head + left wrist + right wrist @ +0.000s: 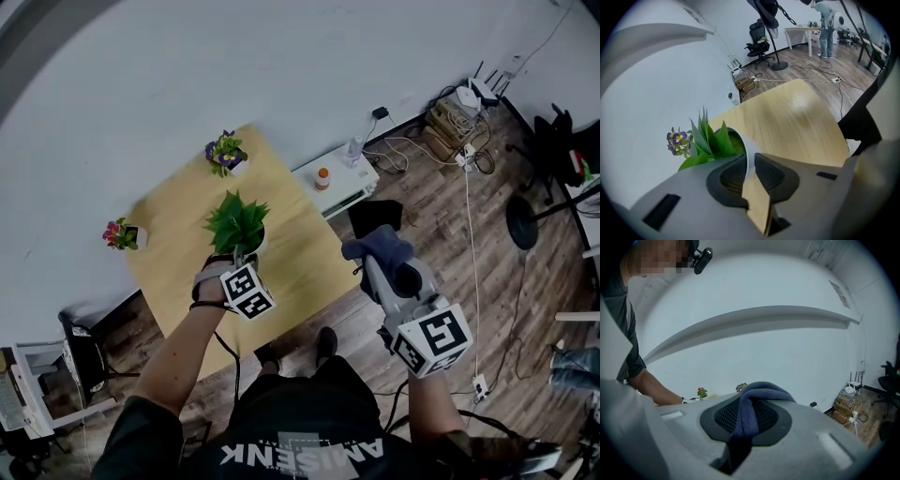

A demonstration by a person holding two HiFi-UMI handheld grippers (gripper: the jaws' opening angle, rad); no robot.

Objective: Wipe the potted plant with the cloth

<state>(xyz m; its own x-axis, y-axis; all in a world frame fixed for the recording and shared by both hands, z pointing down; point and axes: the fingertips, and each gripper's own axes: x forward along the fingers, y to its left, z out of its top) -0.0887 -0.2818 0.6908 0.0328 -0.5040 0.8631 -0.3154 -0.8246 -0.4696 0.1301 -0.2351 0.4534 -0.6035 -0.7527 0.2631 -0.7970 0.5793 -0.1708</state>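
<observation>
Potted plant (236,223) sits upright near the middle of the table (302,258), long axis vertical, green leaves pointing up and fanning out over the white pot. In the left gripper view the plant (715,140) looks tipped sideways, but so does the whole table (797,117), so that's camera roll.

Left gripper (240,255) comes at the pot from the table's near edge, angled steeply down. Its jaws (750,169) are narrowed onto the pot's thin white rim: wall runs between the two black pads, one inside the pot, one outside.

Right gripper (375,262) is off the table's right edge, over the wood floor, roughly level. Jaws (749,417) are pinched tight on the blue cloth (759,391). Cloth runs lengthwise down the gap and bunches over the tips; from the head view the cloth (384,246) is a lump at the gripper's front end.

Purple flower pot (225,152) at the table's far corner, pink flower pot (120,232) at its left corner.
</observation>
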